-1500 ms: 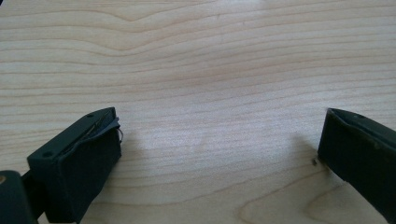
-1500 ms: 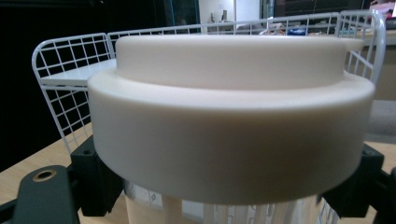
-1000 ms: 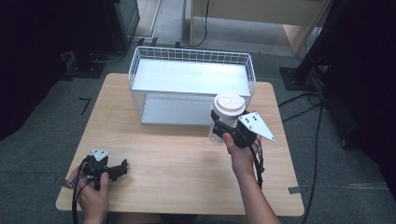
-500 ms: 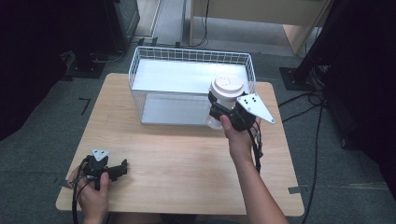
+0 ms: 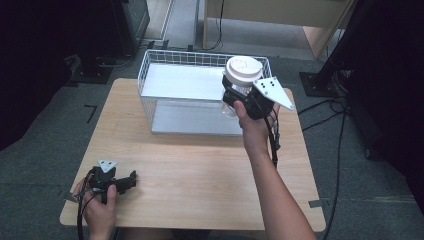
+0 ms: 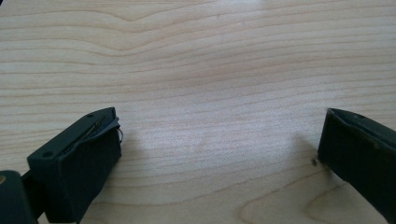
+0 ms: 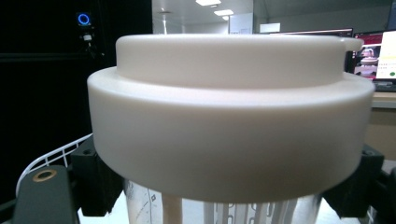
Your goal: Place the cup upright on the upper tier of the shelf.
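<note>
A clear plastic jar with a wide white lid (image 5: 243, 69) is held upright in my right gripper (image 5: 235, 95), which is shut on its body just under the lid. It hangs above the right front corner of a white wire basket (image 5: 150, 70). In the right gripper view the white lid (image 7: 229, 116) looms close, with a black jaw on each side of the clear body. My left gripper (image 5: 131, 180) rests on the wooden table (image 5: 200, 170) near its front left corner. Its fingers (image 6: 79, 158) stand wide open over bare wood.
The wire basket stands at the back middle of the table, with a white floor inside. A cable (image 5: 274, 140) trails from the right gripper along the forearm. Black equipment and cables stand on the floor around the table.
My right gripper has carried the jar up and away from the person, from in front of the basket to above its right front corner. The left gripper has stayed put.
</note>
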The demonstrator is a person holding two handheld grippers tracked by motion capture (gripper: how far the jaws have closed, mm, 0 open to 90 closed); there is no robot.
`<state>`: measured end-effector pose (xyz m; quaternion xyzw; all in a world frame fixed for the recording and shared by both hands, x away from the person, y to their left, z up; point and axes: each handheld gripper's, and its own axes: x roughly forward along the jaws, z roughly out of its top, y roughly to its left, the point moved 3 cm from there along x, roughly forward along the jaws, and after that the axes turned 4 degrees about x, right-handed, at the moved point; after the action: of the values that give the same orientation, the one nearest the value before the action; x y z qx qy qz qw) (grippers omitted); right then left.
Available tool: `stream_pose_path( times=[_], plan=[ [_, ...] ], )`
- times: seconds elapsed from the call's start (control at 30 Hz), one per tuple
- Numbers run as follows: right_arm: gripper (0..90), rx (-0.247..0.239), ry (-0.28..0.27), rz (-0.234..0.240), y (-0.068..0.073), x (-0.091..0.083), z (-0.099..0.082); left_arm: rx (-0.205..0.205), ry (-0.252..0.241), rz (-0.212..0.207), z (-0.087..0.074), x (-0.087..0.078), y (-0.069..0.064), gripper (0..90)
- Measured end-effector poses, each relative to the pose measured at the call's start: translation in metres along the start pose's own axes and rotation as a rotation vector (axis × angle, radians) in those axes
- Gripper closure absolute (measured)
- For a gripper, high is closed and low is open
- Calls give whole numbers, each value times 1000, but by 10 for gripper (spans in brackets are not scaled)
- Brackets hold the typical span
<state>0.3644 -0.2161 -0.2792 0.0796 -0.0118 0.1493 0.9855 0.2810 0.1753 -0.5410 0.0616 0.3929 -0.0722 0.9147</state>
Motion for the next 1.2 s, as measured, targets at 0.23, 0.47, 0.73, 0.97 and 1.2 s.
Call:
stream_pose_path(
  times=[0.23, 0.47, 0.73, 0.97, 1.2],
  plan=[
    [157, -20, -3, -14, -1, 14, 9, 0, 0, 0, 0, 0, 0, 0],
    [157, -35, 6, -35, -2, 31, 9, -2, -2, 0, 0, 0, 0, 0],
    [157, -57, 25, -55, -2, 50, 7, -1, -1, 0, 0, 0, 0, 0],
    [157, -59, 32, -72, -6, 65, 4, -2, -1, 0, 0, 0, 0, 0],
    [156, -65, 31, -94, -8, 81, 2, -2, -1, 0, 0, 0, 0, 0]
  ],
)
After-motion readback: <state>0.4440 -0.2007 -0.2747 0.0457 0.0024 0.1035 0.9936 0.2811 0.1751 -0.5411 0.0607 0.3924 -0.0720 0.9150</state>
